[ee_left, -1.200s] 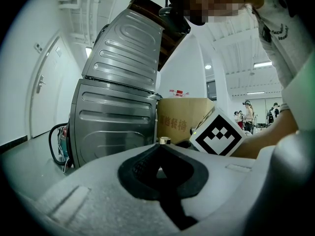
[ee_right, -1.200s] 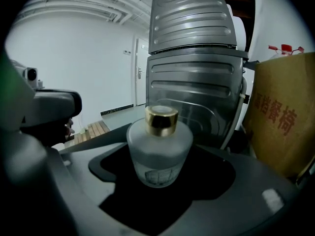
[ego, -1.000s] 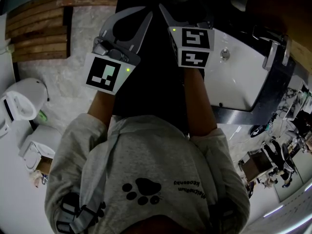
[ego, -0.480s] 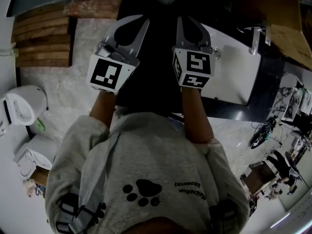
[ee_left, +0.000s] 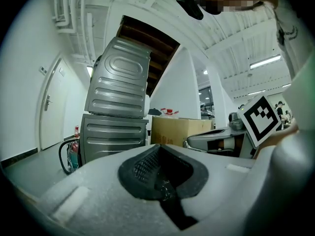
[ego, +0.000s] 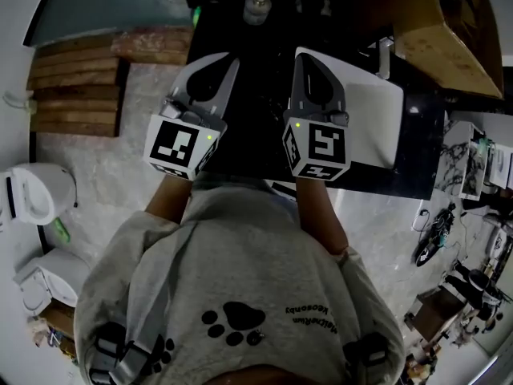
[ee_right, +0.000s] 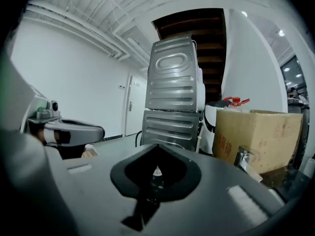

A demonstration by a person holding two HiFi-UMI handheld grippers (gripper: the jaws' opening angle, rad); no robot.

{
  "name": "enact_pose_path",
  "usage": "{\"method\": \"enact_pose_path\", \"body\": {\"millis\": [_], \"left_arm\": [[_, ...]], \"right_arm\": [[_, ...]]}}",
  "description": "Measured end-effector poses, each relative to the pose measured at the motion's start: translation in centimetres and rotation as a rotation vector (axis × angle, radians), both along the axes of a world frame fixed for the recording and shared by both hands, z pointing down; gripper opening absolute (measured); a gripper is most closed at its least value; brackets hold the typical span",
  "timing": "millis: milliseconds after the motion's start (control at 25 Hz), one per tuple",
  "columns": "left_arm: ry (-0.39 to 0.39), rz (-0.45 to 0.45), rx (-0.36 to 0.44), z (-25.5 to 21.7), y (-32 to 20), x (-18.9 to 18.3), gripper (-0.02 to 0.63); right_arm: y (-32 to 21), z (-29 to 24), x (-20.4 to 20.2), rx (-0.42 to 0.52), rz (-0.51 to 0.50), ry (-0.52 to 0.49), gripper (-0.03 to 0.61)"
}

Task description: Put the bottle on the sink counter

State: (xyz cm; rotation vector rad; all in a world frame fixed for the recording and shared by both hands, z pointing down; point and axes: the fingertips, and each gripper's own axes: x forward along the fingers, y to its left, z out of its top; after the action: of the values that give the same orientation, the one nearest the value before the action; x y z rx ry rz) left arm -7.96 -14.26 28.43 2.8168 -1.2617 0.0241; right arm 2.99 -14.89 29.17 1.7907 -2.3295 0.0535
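The left gripper (ego: 215,62) and the right gripper (ego: 311,61) are both clenched with nothing between the jaws. They are side by side above the black worktop (ego: 256,103). The small clear bottle with a round cap (ego: 256,8) stands on this worktop beyond them, left of the white sink basin (ego: 373,119).

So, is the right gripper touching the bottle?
Apart. The head view shows bare dark counter between the right gripper and the bottle.
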Motion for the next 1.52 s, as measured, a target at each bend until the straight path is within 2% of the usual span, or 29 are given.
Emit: {"method": "enact_pose_path", "body": {"millis": [400,560,720,960,1120,1520], "left_arm": [[0.012,-0.054,0.04,-4.6,5.1,-1.1,0.002],[0.006,-0.071,0.051,-5.3,6.2,-1.5,0.002],[-0.018,-0.068,0.038,-4.0,6.9,-1.7,0.002],[-0.041,-0.076,0.013,-3.5,7.3,-2.0,0.002],[-0.018,-0.083,0.065,-4.1,6.9,-2.1,0.002],[-0.014,-0.075,0.065,-3.7,6.1,-1.6,0.002]], "right_arm": [[6.5,-5.6,0.2,0.13,0.0,0.015,0.002],[8.5,-5.9,-0.4,0.145,-0.018,0.028,0.002],[9.9,-5.3,-1.8,0.127,-0.052,0.034,0.002],[10.1,-4.3,-1.9,0.107,-0.052,0.03,0.002],[9.8,-4.3,-1.6,0.105,-0.05,0.024,0.002],[8.5,-4.2,-1.1,0.114,-0.038,0.032,0.002]]}}
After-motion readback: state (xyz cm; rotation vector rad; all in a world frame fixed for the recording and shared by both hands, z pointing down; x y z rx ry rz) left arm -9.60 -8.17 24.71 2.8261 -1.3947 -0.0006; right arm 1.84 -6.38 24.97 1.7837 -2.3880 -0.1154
